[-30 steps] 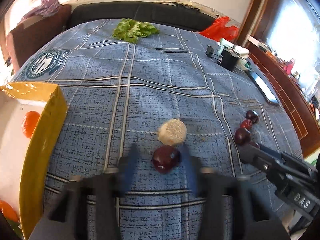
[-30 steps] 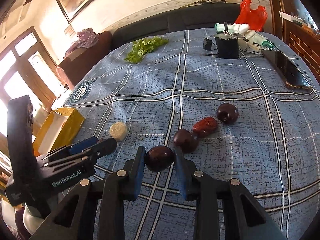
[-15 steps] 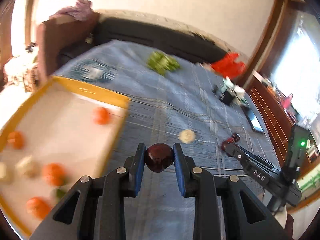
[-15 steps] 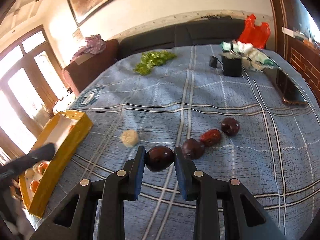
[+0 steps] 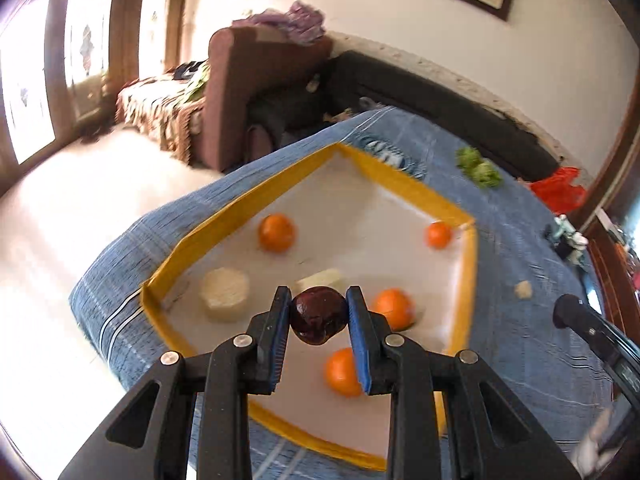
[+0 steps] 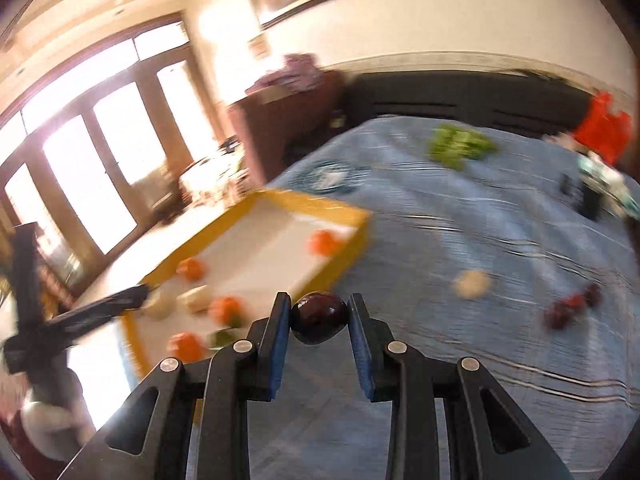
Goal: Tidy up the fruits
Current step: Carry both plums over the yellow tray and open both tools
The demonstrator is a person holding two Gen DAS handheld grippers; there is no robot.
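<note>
My left gripper (image 5: 319,320) is shut on a dark red plum (image 5: 318,315) and holds it above the yellow-walled tray (image 5: 468,276). The tray's white floor holds several oranges (image 5: 276,233) and pale round pieces (image 5: 225,295). My right gripper (image 6: 319,319) is shut on another dark red plum (image 6: 319,317), above the blue cloth just right of the tray (image 6: 352,246). More dark red fruits (image 6: 570,309) and a pale round piece (image 6: 473,283) lie on the cloth at right. The left gripper shows at the left edge of the right wrist view (image 6: 132,298).
The table has a blue checked cloth (image 5: 520,360). Green leaves (image 5: 480,168), a red bag (image 5: 560,192) and small items lie at its far side. A brown armchair (image 5: 256,80) and a dark sofa stand beyond. The floor drops off left of the tray.
Both grippers lifted their plums off the cloth and swung left. The left one went from the cloth to over the tray; the right one now faces the tray's right wall.
</note>
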